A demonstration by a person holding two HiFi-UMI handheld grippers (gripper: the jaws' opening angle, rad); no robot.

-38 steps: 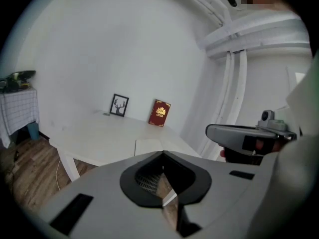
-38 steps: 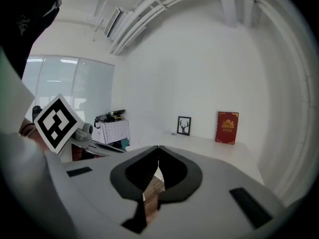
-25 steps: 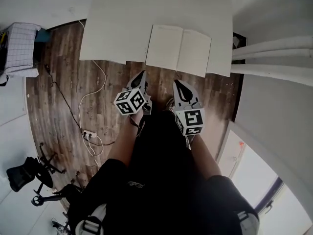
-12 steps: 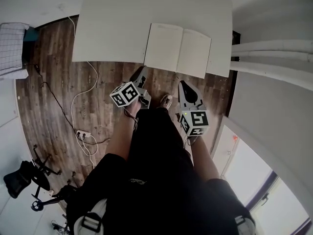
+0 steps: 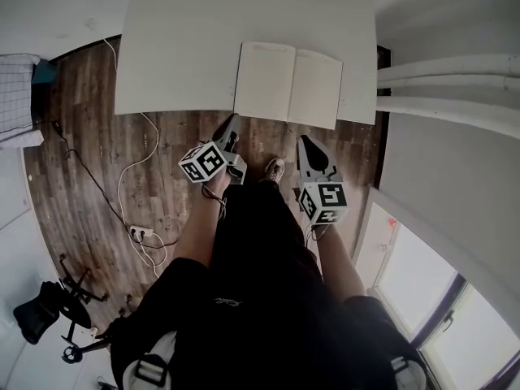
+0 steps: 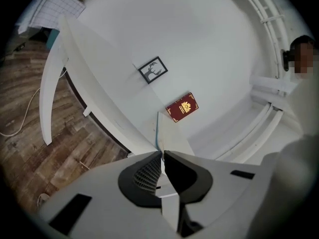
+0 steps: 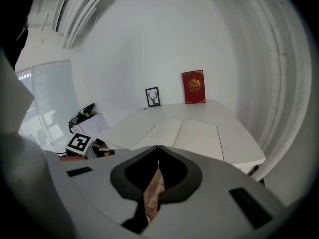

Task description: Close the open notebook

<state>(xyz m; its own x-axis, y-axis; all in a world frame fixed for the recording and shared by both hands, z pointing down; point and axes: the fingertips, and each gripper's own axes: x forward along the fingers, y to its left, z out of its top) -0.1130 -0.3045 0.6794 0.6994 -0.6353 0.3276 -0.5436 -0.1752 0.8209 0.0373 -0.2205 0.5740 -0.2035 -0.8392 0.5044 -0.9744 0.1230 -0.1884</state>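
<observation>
The open cream-paged notebook (image 5: pixel 288 84) is laid flat at the white desk's (image 5: pixel 179 47) near edge, spine running away, just ahead of both grippers. The left gripper (image 5: pixel 231 123), jaws closing on nothing, is judged nearer; the right gripper (image 5: pixel 304 142) is seen with jaws together, empty.

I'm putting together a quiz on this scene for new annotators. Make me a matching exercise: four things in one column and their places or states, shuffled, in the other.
Things
1. notebook
2. red book
3. power strip
4. office chair

Places or states
A. lying on the wooden floor
B. standing upright at the table's far end
C. open and flat at the table's near edge
D. black, in the head view's lower left corner

Pairs: 1-C, 2-B, 3-A, 4-D
</observation>
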